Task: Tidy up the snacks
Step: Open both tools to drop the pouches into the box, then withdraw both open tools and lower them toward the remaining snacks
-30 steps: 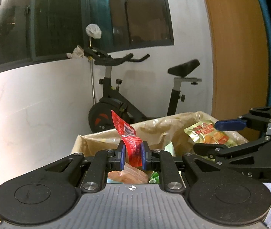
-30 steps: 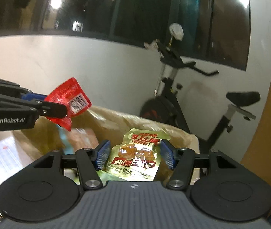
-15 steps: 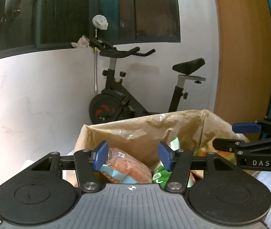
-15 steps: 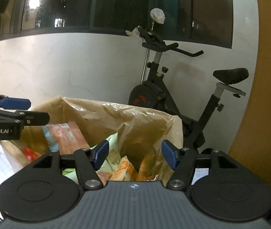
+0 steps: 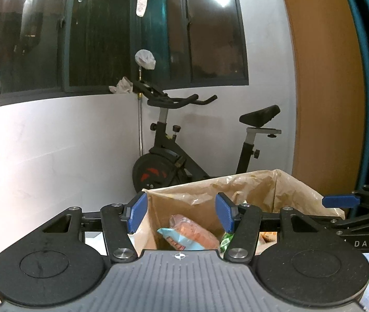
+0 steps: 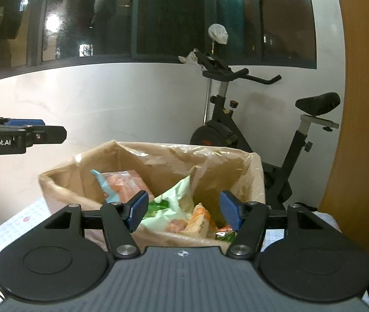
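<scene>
Left claw (image 5: 180, 212) fingers spread wide, nothing between them, hovering at near rim of bag-lined box (image 5: 239, 189). Right claw (image 6: 184, 209) likewise spread, empty, above same box. Snacks inside box: orange-and-blue packet (image 6: 122, 184) toward left, pale green packet (image 6: 176, 197) in middle, orange packet (image 6: 198, 218) beside it. Exercise bike (image 6: 249, 119) against wall behind.

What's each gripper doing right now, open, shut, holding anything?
Left gripper: open, empty, above the lined box.
Right gripper: open, empty, above the snack bags.
</scene>
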